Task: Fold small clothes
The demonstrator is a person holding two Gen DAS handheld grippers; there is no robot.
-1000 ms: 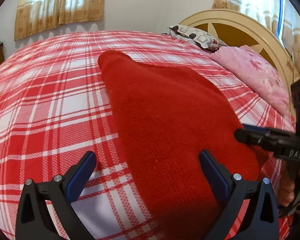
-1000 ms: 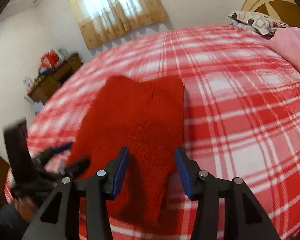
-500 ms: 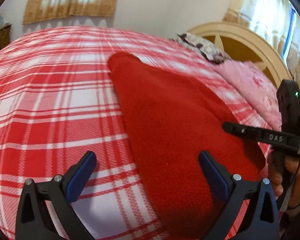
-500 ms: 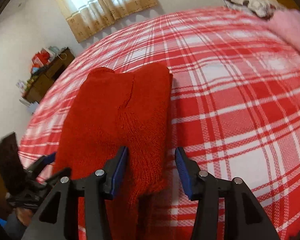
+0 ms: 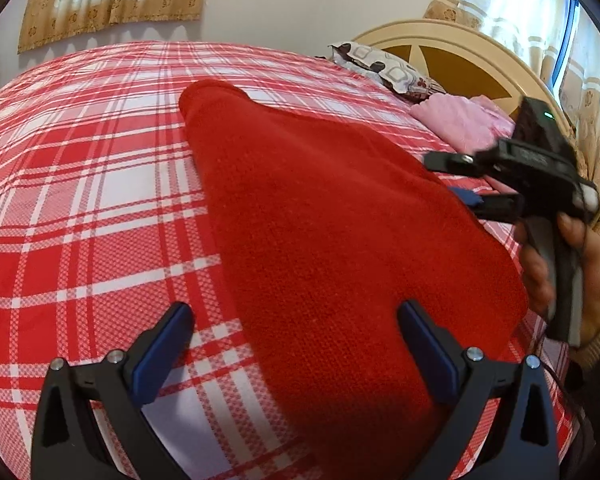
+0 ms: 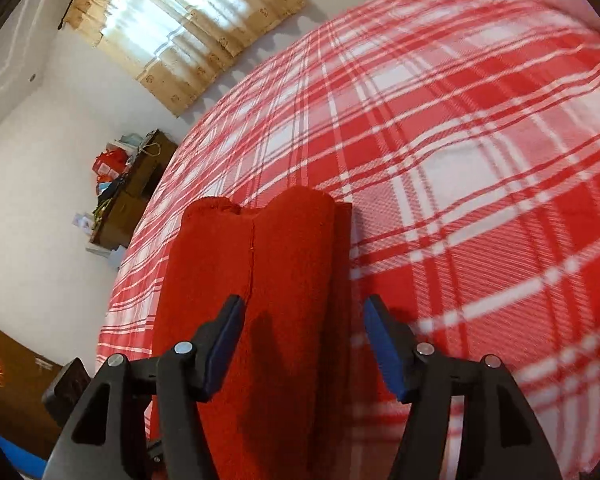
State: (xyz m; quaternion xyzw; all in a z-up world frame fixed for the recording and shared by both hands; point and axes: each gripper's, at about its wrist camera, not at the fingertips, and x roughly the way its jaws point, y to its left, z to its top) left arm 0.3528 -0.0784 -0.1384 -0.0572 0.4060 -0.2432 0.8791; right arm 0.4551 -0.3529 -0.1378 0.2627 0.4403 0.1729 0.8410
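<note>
Red knitted garment (image 5: 320,216), coarse-textured and folded into a long tapered shape, is laid flat on the checked bedspread (image 5: 80,184). Left gripper (image 5: 296,344) is held spread wide; right gripper (image 6: 304,340), just widened, is spread above its edge, nothing pinched.

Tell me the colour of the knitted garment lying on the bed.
Solid red. The knitted garment shows best in the left wrist view, against the red-and-white plaid bedspread.

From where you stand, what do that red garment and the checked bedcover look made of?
Red garment: looks like knitted wool or acrylic, matte and slightly fuzzy, fine loop texture. Checked bedcover: seemingly thin woven cotton or blend, flat finish, small weave grid visible.
</note>
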